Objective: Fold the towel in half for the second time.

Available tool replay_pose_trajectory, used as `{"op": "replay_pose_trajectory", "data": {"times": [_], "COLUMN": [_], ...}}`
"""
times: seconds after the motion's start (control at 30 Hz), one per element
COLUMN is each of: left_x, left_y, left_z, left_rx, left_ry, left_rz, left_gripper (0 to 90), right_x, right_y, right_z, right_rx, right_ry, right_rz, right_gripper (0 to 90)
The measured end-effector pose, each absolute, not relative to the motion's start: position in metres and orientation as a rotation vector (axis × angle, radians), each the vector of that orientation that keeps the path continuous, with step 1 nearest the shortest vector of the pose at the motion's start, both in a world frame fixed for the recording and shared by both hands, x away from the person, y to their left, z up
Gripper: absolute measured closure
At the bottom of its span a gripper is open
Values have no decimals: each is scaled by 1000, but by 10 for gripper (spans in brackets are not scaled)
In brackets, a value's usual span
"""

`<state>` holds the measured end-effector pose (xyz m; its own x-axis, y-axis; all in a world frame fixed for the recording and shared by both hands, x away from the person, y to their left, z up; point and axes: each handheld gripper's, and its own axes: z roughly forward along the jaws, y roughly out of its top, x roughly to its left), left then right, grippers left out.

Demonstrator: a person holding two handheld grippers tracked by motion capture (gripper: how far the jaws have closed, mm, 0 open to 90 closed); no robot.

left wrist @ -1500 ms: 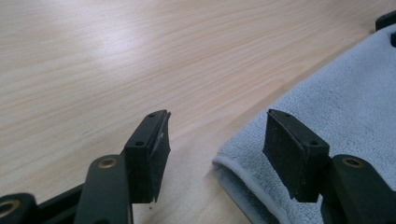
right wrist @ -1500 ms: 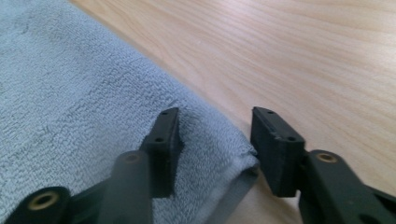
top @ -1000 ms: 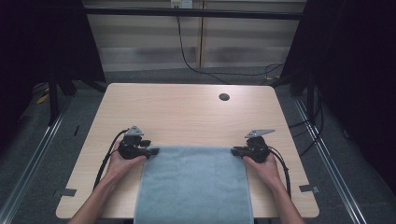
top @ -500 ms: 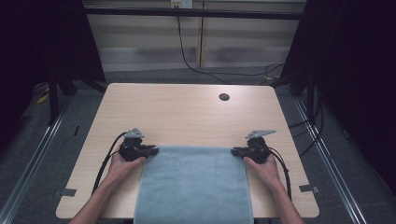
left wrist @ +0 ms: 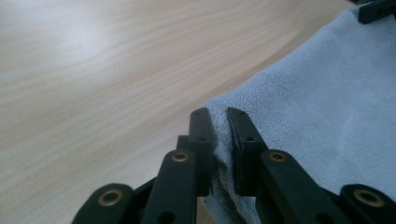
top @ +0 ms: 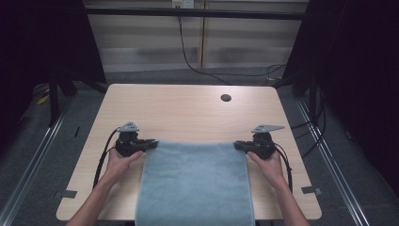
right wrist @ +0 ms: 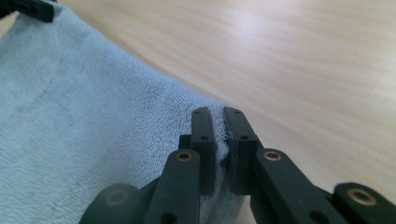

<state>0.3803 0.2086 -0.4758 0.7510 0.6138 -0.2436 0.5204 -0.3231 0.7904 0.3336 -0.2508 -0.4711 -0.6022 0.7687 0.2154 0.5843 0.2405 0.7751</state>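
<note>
Terry-cloth blue towel [top: 195, 183] lies flat at the table's [top: 188, 113] near edge. My left gripper [left wrist: 220, 122] has just closed its jaws onto one far corner; my right gripper [right wrist: 218, 122] pinches the other. Both corners secured, I judge lifting can begin.

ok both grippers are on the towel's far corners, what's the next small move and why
Probably lift both corners together. The left gripper and right gripper each pinch a far corner of the blue towel, the left having just closed, while the towel lies flat on the table, near end over the edge.
</note>
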Motion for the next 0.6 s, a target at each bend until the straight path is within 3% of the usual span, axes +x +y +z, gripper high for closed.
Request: {"op": "replay_pose_trajectory", "data": {"times": [0.37, 0.6], "left_x": [401, 422], "left_y": [211, 209], "left_z": [-454, -416], "left_rx": [1904, 1837], "left_ry": [887, 880], "left_rz": [175, 250], "left_gripper": [817, 820], "right_x": [362, 383], "right_y": [-251, -248], "right_z": [-437, -403], "right_rx": [1252, 1217], "right_ry": [2231, 2181], "right_rz": [1378, 1390], "right_gripper": [842, 844]}}
